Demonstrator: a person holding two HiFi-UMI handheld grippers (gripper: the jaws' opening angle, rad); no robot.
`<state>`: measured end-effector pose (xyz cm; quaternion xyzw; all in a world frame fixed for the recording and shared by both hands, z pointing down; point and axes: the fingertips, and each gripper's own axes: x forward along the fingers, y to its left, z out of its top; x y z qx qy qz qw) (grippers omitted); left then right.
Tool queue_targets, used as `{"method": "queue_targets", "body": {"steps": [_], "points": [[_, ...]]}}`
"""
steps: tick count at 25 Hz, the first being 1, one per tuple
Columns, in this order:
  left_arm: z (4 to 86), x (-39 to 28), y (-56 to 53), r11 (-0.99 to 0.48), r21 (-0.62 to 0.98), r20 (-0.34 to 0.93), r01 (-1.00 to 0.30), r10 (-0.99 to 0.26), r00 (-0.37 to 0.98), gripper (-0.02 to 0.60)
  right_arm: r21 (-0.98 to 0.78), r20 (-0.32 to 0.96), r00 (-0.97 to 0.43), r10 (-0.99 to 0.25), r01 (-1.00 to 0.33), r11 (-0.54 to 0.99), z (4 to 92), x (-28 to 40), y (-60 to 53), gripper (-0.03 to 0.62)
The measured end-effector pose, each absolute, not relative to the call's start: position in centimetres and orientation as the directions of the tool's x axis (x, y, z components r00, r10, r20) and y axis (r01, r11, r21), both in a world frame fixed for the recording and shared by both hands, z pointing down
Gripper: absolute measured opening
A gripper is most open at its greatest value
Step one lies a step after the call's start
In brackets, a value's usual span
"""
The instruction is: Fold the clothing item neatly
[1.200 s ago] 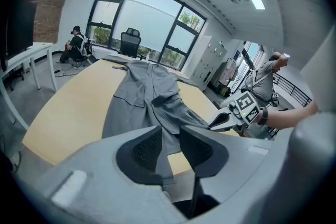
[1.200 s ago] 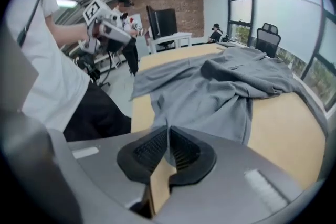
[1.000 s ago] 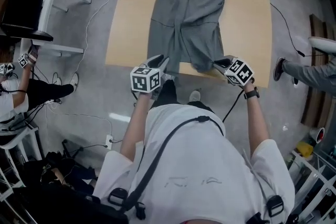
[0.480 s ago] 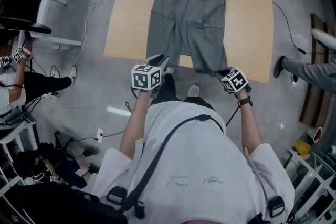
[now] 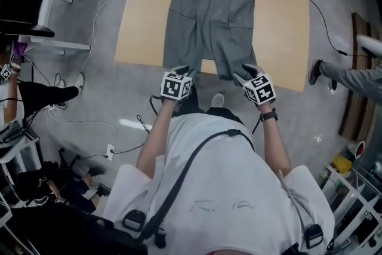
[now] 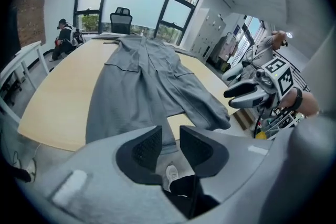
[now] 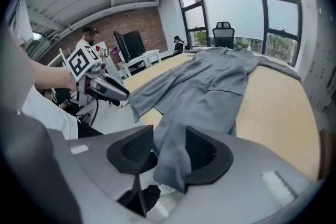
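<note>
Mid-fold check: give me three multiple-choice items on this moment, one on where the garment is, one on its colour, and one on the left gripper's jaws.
1. Where does the garment lie?
A. Spread out on the table
B. In a heap on the floor
C. Draped over a chair

2. What colour is the garment?
A. Red
B. Grey
C. White

3. How do the jaws of the left gripper stand?
A. Shut on a sleeve
B. Shut on a cable
C. Apart, with nothing between them

Answers:
1 A: the head view shows it laid open along the tabletop.
2 B: it is grey in every view.
3 C: the left gripper view shows a clear gap between the jaws, with no cloth in it.
</note>
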<state>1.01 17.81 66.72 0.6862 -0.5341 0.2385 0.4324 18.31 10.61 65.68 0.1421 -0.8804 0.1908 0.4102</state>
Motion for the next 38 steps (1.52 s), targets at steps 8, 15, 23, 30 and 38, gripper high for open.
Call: {"method": "queue_targets", "body": {"steps": [8, 15, 23, 30, 38], "points": [[71.0, 3.5, 15.9, -0.118, 0.242, 0.852, -0.963, -0.449, 0.270, 0.111, -0.299, 0.743, -0.669, 0.028, -0.293, 0.908, 66.7, 15.2, 13.3, 0.158], [74.0, 3.1, 16.4, -0.076, 0.182, 0.891, -0.980, -0.410, 0.197, 0.045, -0.320, 0.733, -0.675, 0.079, -0.240, 0.916, 68.6, 12.5, 14.8, 0.132], [72.7, 4.6, 16.8, -0.086, 0.312, 0.854, -0.946, -0.411, 0.319, 0.009, -0.166, 0.848, -0.529, -0.038, -0.333, 0.928, 72.9, 12.0, 13.0, 0.130], [69.5, 5.2, 18.1, -0.116, 0.322, 0.828, -0.940, -0.447, 0.339, 0.009, -0.084, 0.866, -0.487, -0.110, -0.358, 0.930, 74.1, 12.2, 12.4, 0.040], [69.4, 5.1, 18.1, -0.147, 0.296, 0.827, -0.944, -0.455, 0.331, 0.009, -0.368, 0.715, -0.699, -0.017, -0.396, 0.841, 68.7, 10.0, 13.2, 0.017]]}}
